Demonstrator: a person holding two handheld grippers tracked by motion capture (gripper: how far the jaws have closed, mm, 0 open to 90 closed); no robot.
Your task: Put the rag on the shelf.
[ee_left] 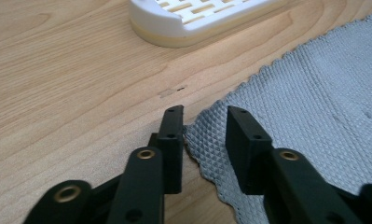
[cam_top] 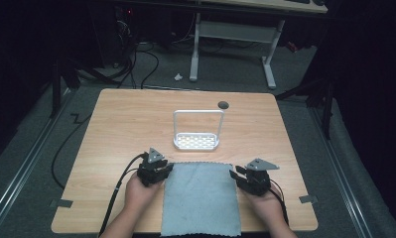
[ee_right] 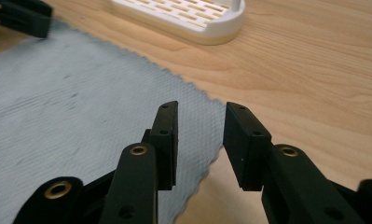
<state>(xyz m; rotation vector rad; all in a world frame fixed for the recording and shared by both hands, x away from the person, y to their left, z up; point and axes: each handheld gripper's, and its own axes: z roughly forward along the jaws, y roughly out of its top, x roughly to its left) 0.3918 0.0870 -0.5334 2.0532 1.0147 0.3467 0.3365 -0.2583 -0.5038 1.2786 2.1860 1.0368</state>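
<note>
Left gripper (ee_left: pixel 203 122) is held with jaws apart, straddling the grey cloth (cam_top: pixel 200 198)'s far left corner. Right gripper (ee_right: pixel 201 119) is likewise spread, straddling the cloth's right edge. One white rack (cam_top: pixel 196 141) is seen just ahead of both, on bare table (cam_top: pixel 121 124). Counted: two grippers, one cloth, one rack.

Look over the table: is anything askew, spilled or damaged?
Nothing stands out. The grey cloth lies flat and square to the table, the white rack stands upright behind it, and both tools are open at its far corners.
</note>
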